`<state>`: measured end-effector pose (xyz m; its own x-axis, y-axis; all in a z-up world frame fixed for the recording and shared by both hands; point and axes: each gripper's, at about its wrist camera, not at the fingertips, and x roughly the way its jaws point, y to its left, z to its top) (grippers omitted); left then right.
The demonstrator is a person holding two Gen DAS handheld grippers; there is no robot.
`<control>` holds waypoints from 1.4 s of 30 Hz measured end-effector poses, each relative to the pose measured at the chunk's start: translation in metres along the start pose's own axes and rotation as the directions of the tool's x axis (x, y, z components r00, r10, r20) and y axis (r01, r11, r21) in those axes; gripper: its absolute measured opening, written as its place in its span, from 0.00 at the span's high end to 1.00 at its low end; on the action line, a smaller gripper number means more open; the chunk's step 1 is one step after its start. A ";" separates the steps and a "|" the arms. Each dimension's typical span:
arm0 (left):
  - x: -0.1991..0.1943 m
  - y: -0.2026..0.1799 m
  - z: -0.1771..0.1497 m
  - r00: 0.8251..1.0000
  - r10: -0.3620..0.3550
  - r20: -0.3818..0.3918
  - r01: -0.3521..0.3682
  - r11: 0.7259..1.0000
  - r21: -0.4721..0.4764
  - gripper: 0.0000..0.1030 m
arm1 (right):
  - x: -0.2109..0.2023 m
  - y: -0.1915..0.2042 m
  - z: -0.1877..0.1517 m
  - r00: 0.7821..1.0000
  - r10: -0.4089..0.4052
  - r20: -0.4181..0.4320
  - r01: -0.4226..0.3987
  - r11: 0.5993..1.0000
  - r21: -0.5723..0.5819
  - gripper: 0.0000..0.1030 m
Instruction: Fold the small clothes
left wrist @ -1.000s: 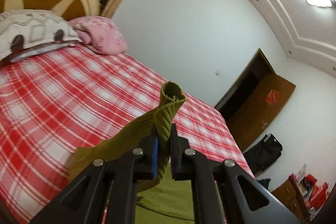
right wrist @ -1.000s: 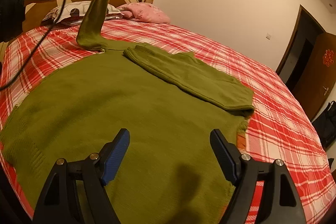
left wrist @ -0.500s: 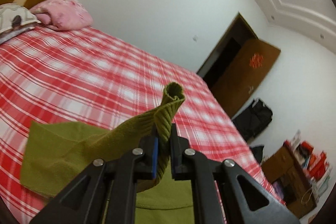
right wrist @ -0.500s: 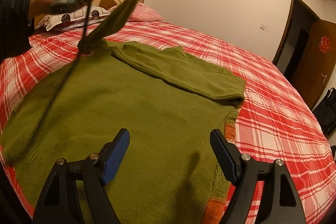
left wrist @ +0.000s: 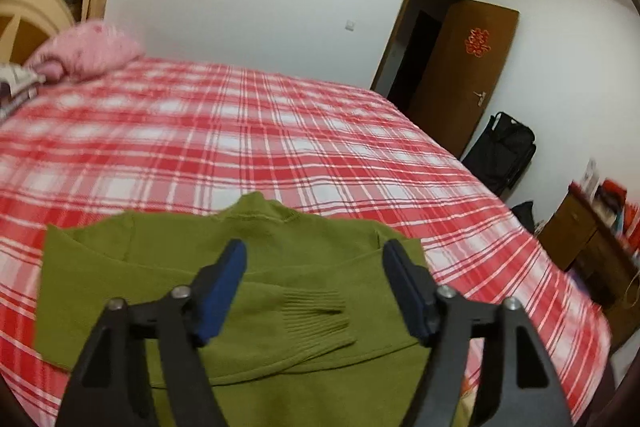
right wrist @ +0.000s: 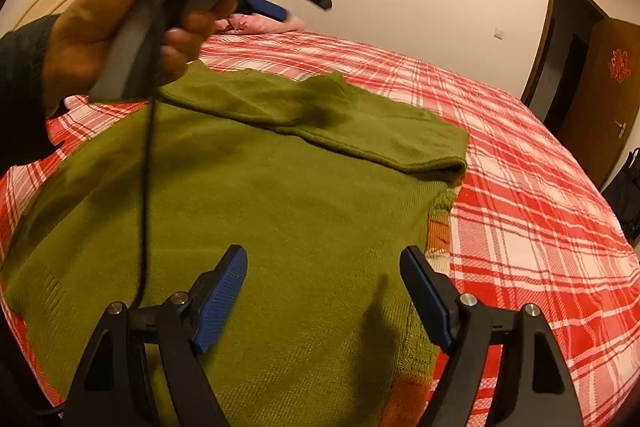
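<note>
While the olive green sweater (right wrist: 256, 195) lies spread flat on the red plaid bed (right wrist: 540, 211), both sleeves are folded across its chest, the ribbed cuff (left wrist: 316, 315) resting between the left gripper (left wrist: 314, 257) fingers without touching them. That gripper's jaws are opening and hold nothing. A hand (right wrist: 120, 39) carries it above the sweater's collar end. The right gripper (right wrist: 324, 267) hovers over the sweater's lower body, fingers spread wide and empty.

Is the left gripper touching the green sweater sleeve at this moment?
Apart. In the left wrist view the left gripper is opening, with nothing between its pads; the sleeve lies flat on the green sweater below.
</note>
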<state>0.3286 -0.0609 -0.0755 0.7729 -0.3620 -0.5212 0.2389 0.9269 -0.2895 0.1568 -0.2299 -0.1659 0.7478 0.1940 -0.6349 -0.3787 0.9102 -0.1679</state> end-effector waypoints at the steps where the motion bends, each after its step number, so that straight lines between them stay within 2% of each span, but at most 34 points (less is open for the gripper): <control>1: -0.004 0.004 -0.002 1.000 0.016 -0.002 -0.016 1.000 0.020 0.28 | 0.001 0.000 0.000 1.000 0.001 -0.003 -0.001 1.000 0.002 0.23; 3: -0.013 0.016 -0.010 0.996 0.091 -0.009 -0.090 0.993 0.072 0.25 | 0.001 0.000 -0.001 1.000 0.002 -0.005 -0.002 1.000 0.003 0.23; 5: -0.020 0.036 -0.021 0.984 0.179 -0.018 -0.176 0.977 0.120 0.22 | 0.000 -0.002 0.000 1.000 0.011 -0.009 -0.011 1.000 0.008 0.23; 7: -0.026 0.060 -0.033 0.962 0.271 -0.034 -0.263 0.954 0.145 0.21 | 0.000 -0.007 0.002 0.999 0.025 -0.022 -0.025 0.999 0.026 0.23; 11: -0.038 0.122 -0.058 0.896 0.437 -0.076 -0.426 0.896 0.122 0.21 | -0.003 -0.023 0.011 0.996 0.078 -0.035 -0.075 0.993 0.095 0.23; 14: -0.037 0.150 -0.073 0.880 0.453 -0.145 -0.445 0.891 0.085 0.21 | 0.002 -0.043 0.027 0.990 0.132 -0.054 -0.121 0.977 0.174 0.23; 16: -0.034 0.156 -0.081 0.882 0.442 -0.163 -0.434 0.897 0.081 0.20 | 0.011 -0.058 0.042 0.980 0.188 -0.063 -0.168 0.955 0.244 0.23; 18: -0.025 0.156 -0.086 0.878 0.441 -0.189 -0.428 0.898 0.104 0.14 | 0.021 -0.068 0.061 0.979 0.194 -0.061 -0.171 0.948 0.269 0.23; 20: -0.016 0.157 -0.090 0.873 0.444 -0.204 -0.429 0.896 0.113 0.14 | 0.042 -0.075 0.084 0.977 0.198 -0.073 -0.171 0.944 0.281 0.23; 22: -0.011 0.160 -0.092 0.869 0.435 -0.237 -0.422 0.900 0.106 0.14 | 0.070 -0.084 0.102 0.968 0.231 -0.096 -0.188 0.926 0.328 0.30; 23: -0.010 0.164 -0.093 0.872 0.421 -0.249 -0.411 0.907 0.093 0.12 | 0.082 -0.087 0.108 0.965 0.241 -0.105 -0.191 0.917 0.349 0.40; 24: -0.012 0.166 -0.094 0.876 0.413 -0.249 -0.407 0.910 0.076 0.08 | 0.097 -0.089 0.113 0.962 0.245 -0.121 -0.185 0.910 0.371 0.44; 26: -0.015 0.173 -0.096 0.882 0.399 -0.253 -0.403 0.915 0.037 0.04 | 0.123 -0.090 0.122 0.958 0.247 -0.145 -0.172 0.902 0.397 0.44; 28: -0.016 0.179 -0.098 0.893 0.370 -0.258 -0.383 0.924 -0.001 0.04 | 0.149 -0.086 0.128 0.947 0.276 -0.167 -0.185 0.889 0.419 0.44; 31: -0.018 0.179 -0.099 0.898 0.366 -0.246 -0.381 0.924 -0.015 0.03 | 0.177 -0.079 0.131 0.935 0.297 -0.192 -0.186 0.875 0.446 0.44; 33: -0.016 0.177 -0.100 0.892 0.377 -0.248 -0.390 0.921 -0.003 0.02 | 0.188 -0.073 0.131 0.926 0.322 -0.196 -0.205 0.867 0.455 0.56; 34: -0.015 0.176 -0.100 0.890 0.381 -0.249 -0.393 0.920 0.003 0.02 | 0.192 -0.071 0.131 0.925 0.323 -0.202 -0.206 0.870 0.449 0.57; 35: -0.014 0.176 -0.100 0.888 0.385 -0.252 -0.397 0.918 0.006 0.01 | 0.194 -0.068 0.131 0.931 0.305 -0.200 -0.194 0.878 0.437 0.62; 36: -0.013 0.177 -0.100 0.886 0.388 -0.255 -0.400 0.917 0.006 0.00 | 0.194 -0.065 0.132 0.931 0.303 -0.204 -0.194 0.883 0.427 0.79; 37: -0.013 0.177 -0.100 0.885 0.388 -0.257 -0.400 0.916 0.004 0.00 | 0.195 -0.064 0.133 0.927 0.313 -0.207 -0.204 0.883 0.422 0.86; 39: -0.013 0.179 -0.100 0.886 0.385 -0.257 -0.398 0.917 0.001 0.00 | 0.191 -0.063 0.138 0.931 0.309 -0.193 -0.212 0.890 0.404 0.92; 42: -0.013 0.179 -0.100 0.885 0.388 -0.256 -0.401 0.916 0.001 0.00 | 0.172 -0.066 0.147 0.946 0.293 -0.138 -0.225 0.902 0.368 0.93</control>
<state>0.3021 0.1002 -0.2010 0.6264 0.0137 -0.7794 -0.0905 0.9944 -0.0553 0.3909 -0.2027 -0.1531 0.5212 0.3995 -0.7542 -0.3093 0.9120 0.2694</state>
